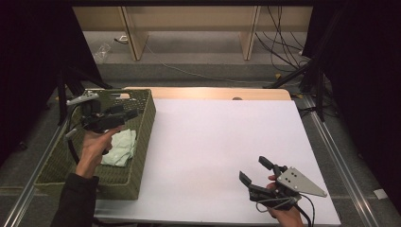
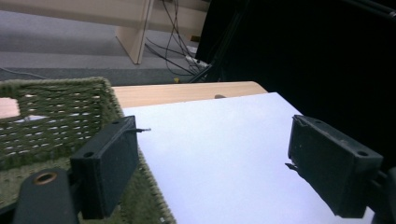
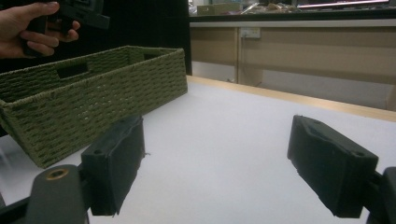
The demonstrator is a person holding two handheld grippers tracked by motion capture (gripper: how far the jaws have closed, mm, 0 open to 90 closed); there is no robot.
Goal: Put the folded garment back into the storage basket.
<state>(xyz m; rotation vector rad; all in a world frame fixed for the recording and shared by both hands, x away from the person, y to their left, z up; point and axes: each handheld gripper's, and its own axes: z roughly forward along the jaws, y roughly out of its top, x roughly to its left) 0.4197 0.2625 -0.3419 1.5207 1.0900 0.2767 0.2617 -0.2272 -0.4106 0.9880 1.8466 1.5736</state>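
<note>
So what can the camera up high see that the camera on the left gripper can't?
The high view looks down into the green basket and shows a pale cloth lying inside it, plus the left gripper held over the basket and the right gripper low over the white table, both open and holding nothing. The left gripper view instead shows its own two black jaws close up, wide apart, with the basket's woven wall just behind one of them. Both show the basket, the white table and cables on the floor beyond it.

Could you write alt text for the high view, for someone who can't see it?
A person's left claw hangs open above a green woven basket holding a pale cloth. The right claw rests open near the front of the white table.
</note>
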